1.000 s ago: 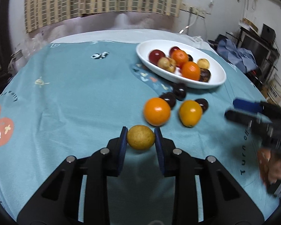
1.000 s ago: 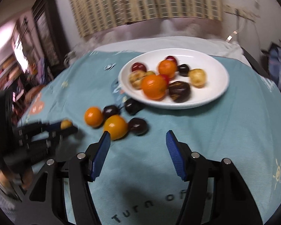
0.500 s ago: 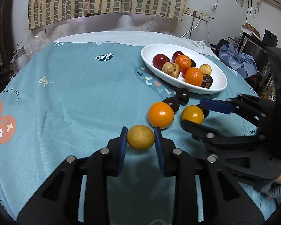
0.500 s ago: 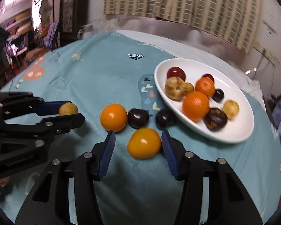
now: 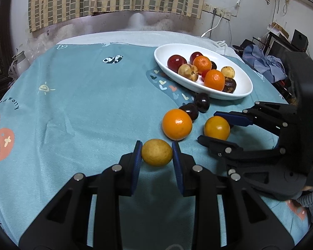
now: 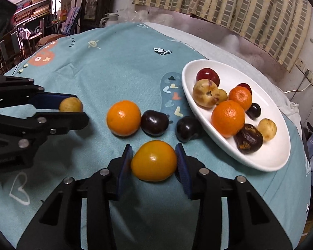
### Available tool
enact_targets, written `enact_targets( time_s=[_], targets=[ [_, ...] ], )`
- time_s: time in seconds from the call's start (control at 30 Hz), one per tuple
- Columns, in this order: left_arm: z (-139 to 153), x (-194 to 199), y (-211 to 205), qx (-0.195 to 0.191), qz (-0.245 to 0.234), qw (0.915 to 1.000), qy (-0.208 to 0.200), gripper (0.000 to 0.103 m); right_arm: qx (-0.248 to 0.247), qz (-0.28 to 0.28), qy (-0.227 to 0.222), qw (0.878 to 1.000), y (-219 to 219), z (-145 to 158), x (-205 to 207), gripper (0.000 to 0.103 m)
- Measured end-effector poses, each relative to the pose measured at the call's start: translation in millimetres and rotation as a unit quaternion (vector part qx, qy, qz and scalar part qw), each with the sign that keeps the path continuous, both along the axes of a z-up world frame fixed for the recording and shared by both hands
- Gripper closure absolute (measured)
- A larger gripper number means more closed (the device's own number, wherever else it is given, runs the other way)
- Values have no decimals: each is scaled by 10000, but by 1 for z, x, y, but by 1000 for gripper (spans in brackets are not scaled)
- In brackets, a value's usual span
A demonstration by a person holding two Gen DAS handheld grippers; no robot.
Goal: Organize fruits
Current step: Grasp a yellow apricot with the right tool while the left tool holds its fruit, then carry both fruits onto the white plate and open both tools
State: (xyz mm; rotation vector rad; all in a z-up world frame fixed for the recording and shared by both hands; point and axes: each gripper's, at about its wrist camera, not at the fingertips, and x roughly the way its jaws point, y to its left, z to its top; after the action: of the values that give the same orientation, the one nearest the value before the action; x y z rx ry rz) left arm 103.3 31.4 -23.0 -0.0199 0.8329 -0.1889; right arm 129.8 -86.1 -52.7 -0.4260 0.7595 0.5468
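Left wrist view, left gripper (image 5: 157,153) clamped on small yellow fruit (image 5: 157,151) above teal tablecloth (image 5: 83,104), right gripper (image 6: 154,161) jaws just closing, pads touching yellow-orange fruit (image 6: 154,160) on cloth, near white oval plate (image 6: 267,158) of fruits.
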Motion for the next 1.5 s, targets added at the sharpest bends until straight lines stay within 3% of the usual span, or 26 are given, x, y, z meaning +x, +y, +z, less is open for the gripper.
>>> enact_targets(
  time_s=[0.27,0.5,0.77,0.87,1.03,1.23,1.4,1.47,1.5],
  targets=[
    [-4,0,-3,-6,-63,10000,53,74,772,-495,126,9957,-48,17,-27,61],
    [9,-5,-18,-187,-285,9993,-149,74,1673,-1237,85,9781,-122,42,-39,61],
    [62,47,-63,-109,-566,9971,-504,74,2230,-1643,-326,9603,-158,110,2,61],
    [76,81,-75,-84,-548,9967,-601,74,2443,-1809,-349,9520,-168,117,25,61],
    [79,139,-84,12,-414,9973,-600,74,2585,-2089,-89,9431,-174,101,82,61],
    [50,206,-88,-6,-262,9995,-183,74,2329,-2441,231,9411,-171,62,144,61],
    [28,231,-95,71,-212,9997,-16,74,2312,-2680,232,9350,-175,45,164,60],
    [24,237,-94,64,-167,9998,28,68,2296,-2740,282,9335,-177,40,165,59],
    [22,238,-94,59,-138,9999,22,56,2333,-2739,373,9323,-179,39,165,47]
  ],
)
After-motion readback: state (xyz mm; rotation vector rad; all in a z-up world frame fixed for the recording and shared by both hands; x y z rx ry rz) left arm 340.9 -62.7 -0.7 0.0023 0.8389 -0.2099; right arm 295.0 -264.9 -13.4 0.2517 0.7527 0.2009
